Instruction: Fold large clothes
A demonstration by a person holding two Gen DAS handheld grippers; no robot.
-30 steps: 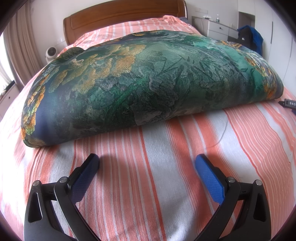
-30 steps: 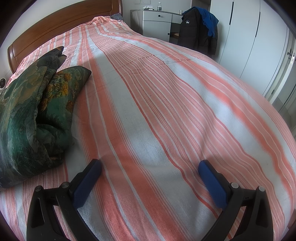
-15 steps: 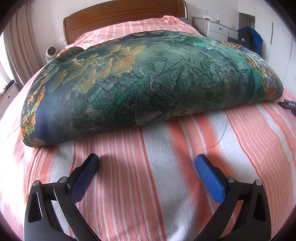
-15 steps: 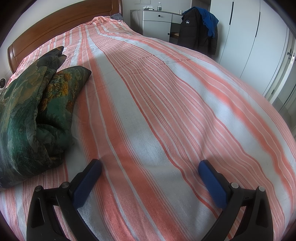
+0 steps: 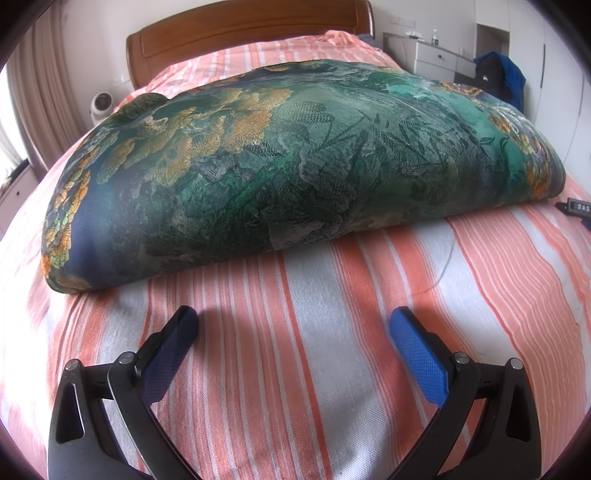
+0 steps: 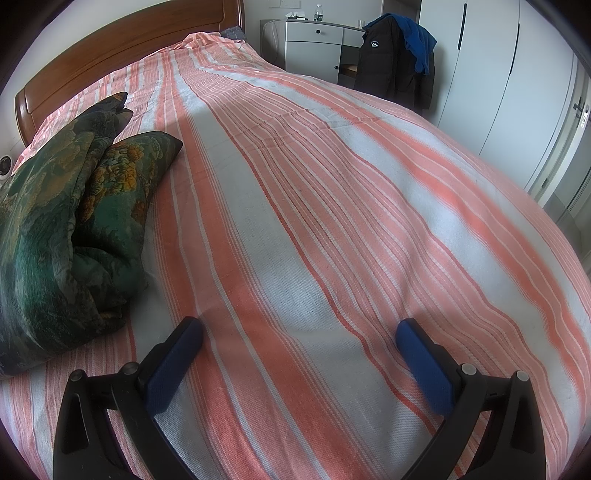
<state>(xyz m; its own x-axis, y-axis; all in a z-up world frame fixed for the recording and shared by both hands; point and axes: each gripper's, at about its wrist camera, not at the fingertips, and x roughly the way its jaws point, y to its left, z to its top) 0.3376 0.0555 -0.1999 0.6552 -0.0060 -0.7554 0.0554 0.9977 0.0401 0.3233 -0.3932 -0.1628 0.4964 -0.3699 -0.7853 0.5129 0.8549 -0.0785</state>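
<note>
The green floral quilt (image 5: 295, 166) lies folded into a thick bundle across the striped bedsheet (image 5: 332, 350), toward the headboard (image 5: 247, 29) end and the bed's left side. In the right wrist view its layered end (image 6: 66, 229) shows stacked folds near the left edge of the bed. The left gripper (image 5: 293, 332) has its jaws spread wide and empty, just short of the bundle's near folded edge; the right gripper (image 6: 299, 339) is likewise spread and empty, over bare sheet beside the bundle's end. The fold looks nearly complete. For a further fold, each gripper should bite deep enough to catch every layer at a corner, then lift both together so the padding does not slide apart.
</note>
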